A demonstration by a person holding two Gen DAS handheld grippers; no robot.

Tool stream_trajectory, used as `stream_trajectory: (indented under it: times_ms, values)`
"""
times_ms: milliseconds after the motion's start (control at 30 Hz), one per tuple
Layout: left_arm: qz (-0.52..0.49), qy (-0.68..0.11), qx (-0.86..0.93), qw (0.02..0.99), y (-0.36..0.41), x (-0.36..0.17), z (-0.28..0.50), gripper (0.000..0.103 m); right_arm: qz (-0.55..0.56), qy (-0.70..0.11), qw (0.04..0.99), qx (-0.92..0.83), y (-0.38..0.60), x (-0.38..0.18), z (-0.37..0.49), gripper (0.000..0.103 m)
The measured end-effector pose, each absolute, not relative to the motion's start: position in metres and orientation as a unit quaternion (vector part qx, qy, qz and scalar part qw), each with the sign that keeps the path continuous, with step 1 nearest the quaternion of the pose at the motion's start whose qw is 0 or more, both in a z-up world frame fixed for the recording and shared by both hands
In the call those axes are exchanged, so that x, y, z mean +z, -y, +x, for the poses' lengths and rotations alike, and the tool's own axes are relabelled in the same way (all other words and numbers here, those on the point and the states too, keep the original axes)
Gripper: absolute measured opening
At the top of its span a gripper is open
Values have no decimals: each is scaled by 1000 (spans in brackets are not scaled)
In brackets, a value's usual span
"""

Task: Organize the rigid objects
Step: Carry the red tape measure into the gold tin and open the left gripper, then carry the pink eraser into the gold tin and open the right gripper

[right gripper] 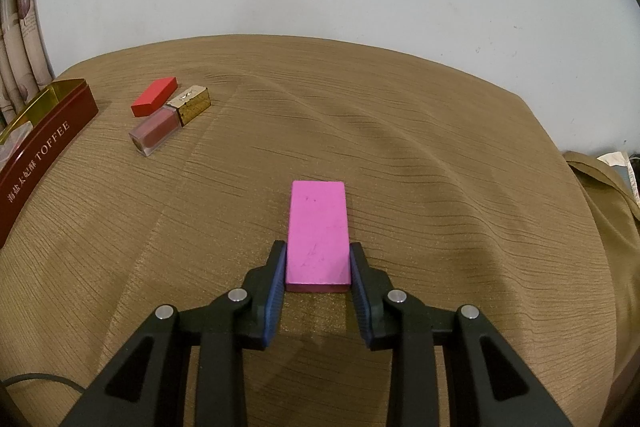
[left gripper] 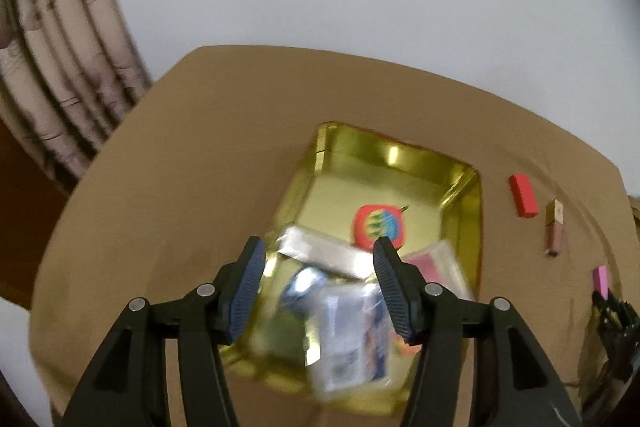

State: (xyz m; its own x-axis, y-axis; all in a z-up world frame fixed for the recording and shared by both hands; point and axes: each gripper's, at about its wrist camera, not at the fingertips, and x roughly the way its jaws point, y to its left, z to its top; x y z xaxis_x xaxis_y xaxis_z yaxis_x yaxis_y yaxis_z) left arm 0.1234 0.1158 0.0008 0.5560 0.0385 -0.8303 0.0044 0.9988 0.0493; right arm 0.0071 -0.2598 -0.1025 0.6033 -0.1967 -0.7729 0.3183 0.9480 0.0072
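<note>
My left gripper (left gripper: 319, 247) hangs open above a gold-lined tin (left gripper: 400, 143), with nothing between its pads. Inside the tin lie a silver packet (left gripper: 320, 251), a clear-wrapped packet (left gripper: 352, 331), a pinkish item (left gripper: 428, 263) and a round red badge (left gripper: 380, 225), all blurred. My right gripper (right gripper: 318, 263) is shut on the near end of a flat pink block (right gripper: 318, 231) that lies on the brown cloth. A red block (right gripper: 154, 96) and a lip gloss (right gripper: 168, 123) with a gold cap lie side by side between the tin's red wall (right gripper: 44, 151) and the pink block.
The table is covered with a ribbed brown cloth (right gripper: 400, 147) that hangs over its rounded edges. A patterned curtain (left gripper: 60, 67) hangs at the far left and a pale wall stands behind. A dark cable (right gripper: 40, 379) lies at the near left edge.
</note>
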Motion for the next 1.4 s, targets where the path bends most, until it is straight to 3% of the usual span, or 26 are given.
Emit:
stream_trajectory:
  times_ms: [500,900,1000,1400]
  values:
    - [115,-429,74,893,-171,37,70,71,71,-422,892,-147,258,-102,7,30]
    - [37,-460,71,885,-157,-14,59,74,78,-426,885,-169,248,-91,13,30]
    - [13,-451,89,888,-167,-15,58,79,76,-413,894,-154,235,-76,14,30]
    - [-12,-461,111,880,-188,-24,62,80,43,-378,925,-7,123,-19,47,30]
